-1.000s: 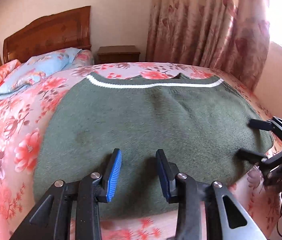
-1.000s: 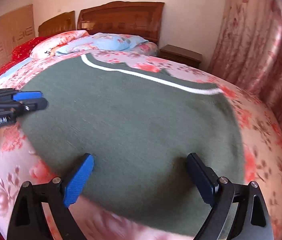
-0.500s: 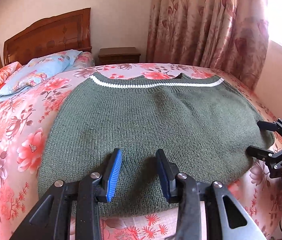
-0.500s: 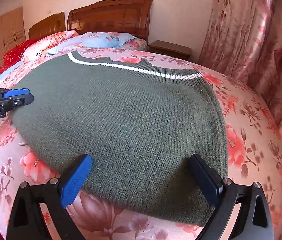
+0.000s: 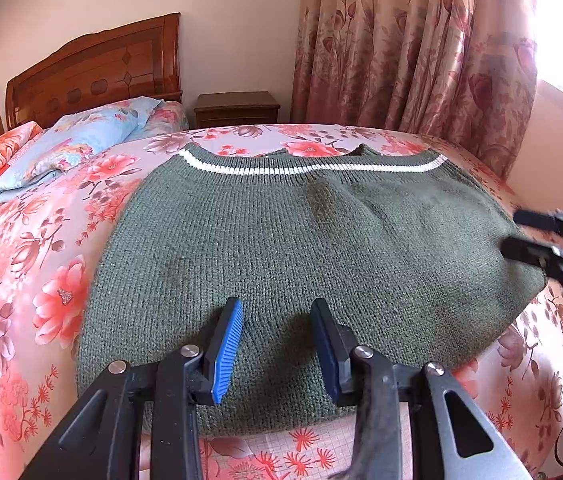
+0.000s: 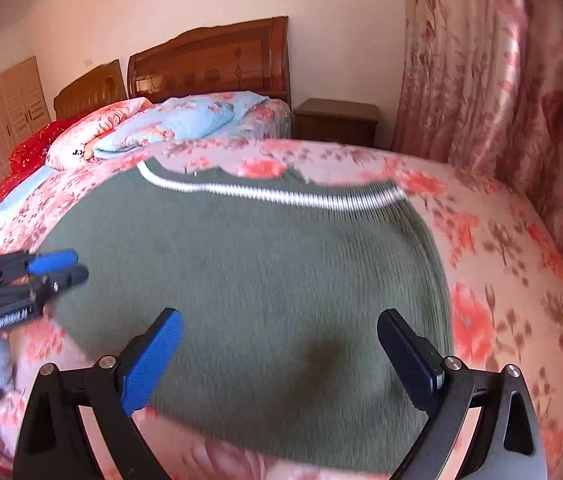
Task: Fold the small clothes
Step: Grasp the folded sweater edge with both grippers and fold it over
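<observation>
Fingers of the left gripper (image 5: 277,344) stand narrowly apart over the near edge of the sweater (image 5: 301,256), holding nothing; whether the tips touch the knit cannot be told. The right gripper (image 6: 279,356) has its fingers spread wide, also holding nothing, above the sweater's near right part; its view is blurred.

The sweater, dark green with a white stripe (image 5: 309,166) along its far edge, lies flat on the bed (image 5: 29,264), its near edge close to the bed's front edge. From the left wrist view the right gripper shows at the sweater's right edge; from the right wrist view the left gripper shows at its left edge.

The bed carries a pink floral sheet. A blue pillow (image 5: 69,148) and a pink one lie by the wooden headboard (image 5: 93,72). A nightstand (image 5: 237,108) stands beside the headboard, and a floral curtain (image 5: 413,48) hangs to the right.
</observation>
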`<state>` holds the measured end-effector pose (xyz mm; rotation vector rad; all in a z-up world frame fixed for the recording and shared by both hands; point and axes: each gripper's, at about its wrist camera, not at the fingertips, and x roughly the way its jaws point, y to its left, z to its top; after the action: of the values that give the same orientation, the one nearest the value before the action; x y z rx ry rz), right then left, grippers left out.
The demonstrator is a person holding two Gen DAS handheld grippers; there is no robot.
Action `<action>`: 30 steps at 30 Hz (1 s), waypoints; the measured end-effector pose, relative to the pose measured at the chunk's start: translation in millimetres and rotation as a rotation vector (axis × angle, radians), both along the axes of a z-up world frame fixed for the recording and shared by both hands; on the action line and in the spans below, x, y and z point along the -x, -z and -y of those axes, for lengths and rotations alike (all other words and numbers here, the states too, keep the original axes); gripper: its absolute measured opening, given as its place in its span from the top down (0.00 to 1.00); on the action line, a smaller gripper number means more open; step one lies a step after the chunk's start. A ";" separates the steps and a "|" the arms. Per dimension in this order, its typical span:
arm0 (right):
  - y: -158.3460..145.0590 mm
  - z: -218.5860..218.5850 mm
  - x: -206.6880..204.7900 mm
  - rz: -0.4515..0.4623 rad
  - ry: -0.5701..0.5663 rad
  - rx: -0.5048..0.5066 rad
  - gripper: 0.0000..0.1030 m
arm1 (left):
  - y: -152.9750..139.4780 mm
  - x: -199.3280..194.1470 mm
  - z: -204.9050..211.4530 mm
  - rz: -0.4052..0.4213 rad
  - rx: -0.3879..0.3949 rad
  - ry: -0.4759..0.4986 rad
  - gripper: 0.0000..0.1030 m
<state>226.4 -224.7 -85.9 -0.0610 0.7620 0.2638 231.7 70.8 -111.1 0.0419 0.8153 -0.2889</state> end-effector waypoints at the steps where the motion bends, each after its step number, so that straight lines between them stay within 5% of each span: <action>1: -0.1 -3.8 -7.5 -0.003 -0.010 -0.004 0.00 | 0.0 -0.1 0.4 -0.001 -0.002 -0.001 0.65; 7: 27.1 -13.3 -41.8 -0.096 0.001 0.082 0.00 | -0.6 -1.4 1.5 -0.013 -0.013 0.002 0.65; 17: 25.4 52.5 1.4 -0.074 0.123 0.046 0.00 | -0.1 -1.4 4.5 -0.010 -0.034 -0.006 0.64; 23: 23.1 111.6 64.0 -0.138 0.228 -0.286 0.00 | 0.2 -0.9 5.0 -0.007 -0.037 -0.009 0.64; 30: 45.2 106.0 84.1 -0.204 0.224 -0.454 0.00 | 1.4 -1.1 6.3 0.004 -0.038 -0.012 0.64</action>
<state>142.3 -330.7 -131.1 0.4843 0.8873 0.2257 232.7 64.5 -112.5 0.0735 0.8164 -0.2622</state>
